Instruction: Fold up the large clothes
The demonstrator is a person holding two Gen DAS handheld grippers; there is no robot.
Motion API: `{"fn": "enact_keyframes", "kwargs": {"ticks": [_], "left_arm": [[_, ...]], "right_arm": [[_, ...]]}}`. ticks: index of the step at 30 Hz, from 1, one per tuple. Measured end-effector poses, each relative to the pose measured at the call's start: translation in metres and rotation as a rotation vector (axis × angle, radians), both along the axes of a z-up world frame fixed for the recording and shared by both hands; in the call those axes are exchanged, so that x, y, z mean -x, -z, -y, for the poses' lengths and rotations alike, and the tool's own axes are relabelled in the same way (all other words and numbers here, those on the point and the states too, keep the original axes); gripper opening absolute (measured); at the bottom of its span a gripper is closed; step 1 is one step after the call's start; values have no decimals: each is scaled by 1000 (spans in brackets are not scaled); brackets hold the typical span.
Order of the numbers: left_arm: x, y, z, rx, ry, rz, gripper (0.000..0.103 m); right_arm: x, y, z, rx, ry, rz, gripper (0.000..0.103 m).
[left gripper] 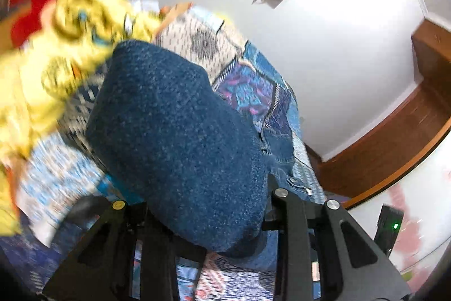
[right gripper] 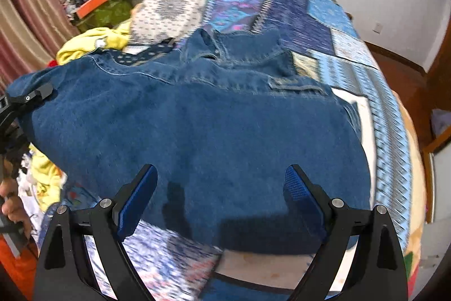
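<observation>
The right gripper hovers with fingers spread wide above the near hem of the denim jacket, gripping nothing. The jacket lies across the patchwork bed. At its left edge, the left gripper pinches a raised fold of denim. That one-sided hold risks dragging the heavy jacket askew, or onto the yellow clothes heaped beyond.

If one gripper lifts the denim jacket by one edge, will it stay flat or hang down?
The denim jacket will probably hang and fold: it already drapes in soft curves on the bed. It looks thick, so likely rather heavy. Its rough weave should not slip easily.
</observation>
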State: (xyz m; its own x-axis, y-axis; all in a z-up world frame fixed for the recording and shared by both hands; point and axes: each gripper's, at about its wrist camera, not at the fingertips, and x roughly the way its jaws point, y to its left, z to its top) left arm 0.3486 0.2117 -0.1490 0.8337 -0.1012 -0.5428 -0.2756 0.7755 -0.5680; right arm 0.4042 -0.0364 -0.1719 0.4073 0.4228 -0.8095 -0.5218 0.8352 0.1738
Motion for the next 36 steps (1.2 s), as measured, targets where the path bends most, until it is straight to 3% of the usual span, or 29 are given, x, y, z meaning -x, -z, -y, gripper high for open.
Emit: {"fn": "enact_keyframes", "kwargs": {"ticks": [6, 9, 12, 15, 17, 20, 24, 29, 33, 36], "left_arm": [[-6, -20, 23, -159, 30, -15, 30], [-18, -22, 50, -265, 56, -41, 30], [-25, -30, 74, -328, 90, -26, 30], [-40, -41, 102, -365, 139, -6, 30], [-48, -47, 125, -396, 181, 11, 30], [-59, -50, 171, -455, 260, 26, 30], [-77, -37, 237, -520, 394, 9, 30], [-89, 6, 304, -621, 582, -77, 30], [-83, 47, 336, -767, 690, -168, 30], [-68, 65, 338, -796, 747, -194, 31]], "right_arm": [[-4, 35, -49, 64, -97, -52, 95], [-5, 59, -54, 75, -79, -65, 103], [-4, 62, -49, 66, -97, -54, 103], [-6, 53, -36, 45, -130, -101, 103], [-7, 43, -18, -7, -108, -123, 103], [-2, 26, 29, -68, -2, -81, 103], [1, 13, 115, -53, 190, -25, 103], [7, 18, 197, -70, 368, -69, 103], [17, 22, 230, -83, 431, -91, 103], [24, 24, 242, -89, 444, -97, 103]]}}
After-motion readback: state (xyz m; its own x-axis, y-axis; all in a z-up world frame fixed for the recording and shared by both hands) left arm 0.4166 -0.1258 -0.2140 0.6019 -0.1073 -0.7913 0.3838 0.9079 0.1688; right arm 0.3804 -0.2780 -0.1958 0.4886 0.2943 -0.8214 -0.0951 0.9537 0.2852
